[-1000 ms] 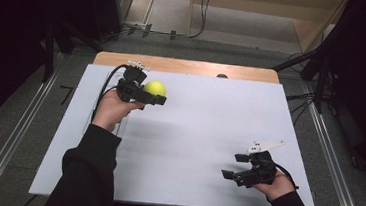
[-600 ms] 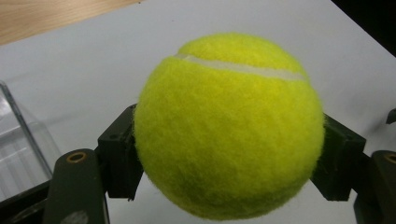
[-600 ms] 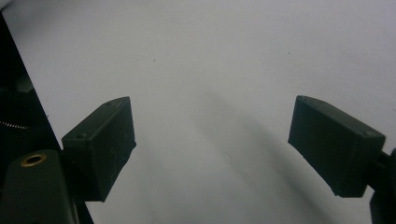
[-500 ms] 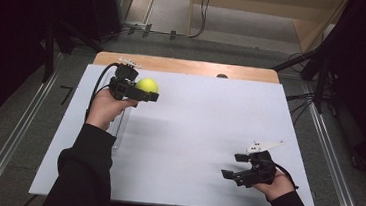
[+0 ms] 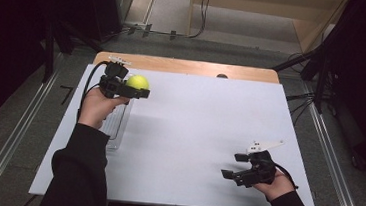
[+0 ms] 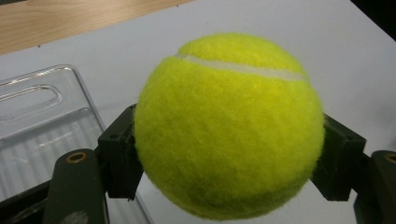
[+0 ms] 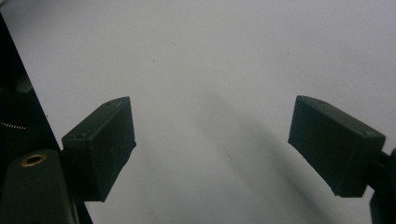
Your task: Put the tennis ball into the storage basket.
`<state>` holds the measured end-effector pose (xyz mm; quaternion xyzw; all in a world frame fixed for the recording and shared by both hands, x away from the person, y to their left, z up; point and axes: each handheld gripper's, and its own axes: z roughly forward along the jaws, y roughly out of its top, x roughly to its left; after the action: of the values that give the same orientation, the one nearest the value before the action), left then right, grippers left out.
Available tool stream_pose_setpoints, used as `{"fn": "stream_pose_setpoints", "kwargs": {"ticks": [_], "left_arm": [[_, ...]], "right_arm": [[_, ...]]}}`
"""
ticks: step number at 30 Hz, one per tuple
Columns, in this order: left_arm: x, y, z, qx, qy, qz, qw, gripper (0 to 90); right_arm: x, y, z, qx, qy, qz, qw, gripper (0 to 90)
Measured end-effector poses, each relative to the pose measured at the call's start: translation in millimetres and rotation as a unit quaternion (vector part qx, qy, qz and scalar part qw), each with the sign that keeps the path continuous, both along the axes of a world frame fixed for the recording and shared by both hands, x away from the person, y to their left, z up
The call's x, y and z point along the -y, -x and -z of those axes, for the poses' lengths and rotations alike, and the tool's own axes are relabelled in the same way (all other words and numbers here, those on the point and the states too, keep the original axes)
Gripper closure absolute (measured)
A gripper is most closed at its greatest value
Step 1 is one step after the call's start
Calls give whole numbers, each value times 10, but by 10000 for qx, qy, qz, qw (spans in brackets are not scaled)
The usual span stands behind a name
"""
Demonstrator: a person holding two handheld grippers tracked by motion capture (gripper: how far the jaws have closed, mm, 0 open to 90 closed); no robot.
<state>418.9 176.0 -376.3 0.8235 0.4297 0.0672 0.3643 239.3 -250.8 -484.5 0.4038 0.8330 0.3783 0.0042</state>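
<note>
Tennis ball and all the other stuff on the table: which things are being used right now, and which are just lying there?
In use:
- tennis ball, clamped in the left gripper
- clear plastic tray, right beside and below the ball

Just lying about:
- right gripper, open with nothing in it, low over the white table
- small dark thing at the table's far edge

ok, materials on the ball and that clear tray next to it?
Tennis ball: fuzzy yellow-green felt, matte, with a pale seam line; likely rubber underneath, though that is not visible. Tray: transparent, glossy, ribbed, with moulded rounded edges and highlights; looks like thin formed plastic rather than glass.
</note>
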Motion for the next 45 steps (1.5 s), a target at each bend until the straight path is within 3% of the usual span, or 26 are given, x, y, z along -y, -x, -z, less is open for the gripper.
{"fn": "stream_pose_setpoints", "kwargs": {"ticks": [28,38,41,45], "left_arm": [[-293,-34,28,100,-111,-619,9980,264],[-354,-41,32,175,-162,-889,9958,264],[-338,-45,44,222,-364,-979,9943,264],[-340,-54,62,232,-322,-1062,9936,264]], "right_arm": [[2,-3,4,-13,-7,0,10000,126],[8,-4,6,-6,-8,-7,10000,127],[7,-3,6,-6,-5,-9,10000,126],[7,-2,5,-11,-6,-6,10000,127]]}}
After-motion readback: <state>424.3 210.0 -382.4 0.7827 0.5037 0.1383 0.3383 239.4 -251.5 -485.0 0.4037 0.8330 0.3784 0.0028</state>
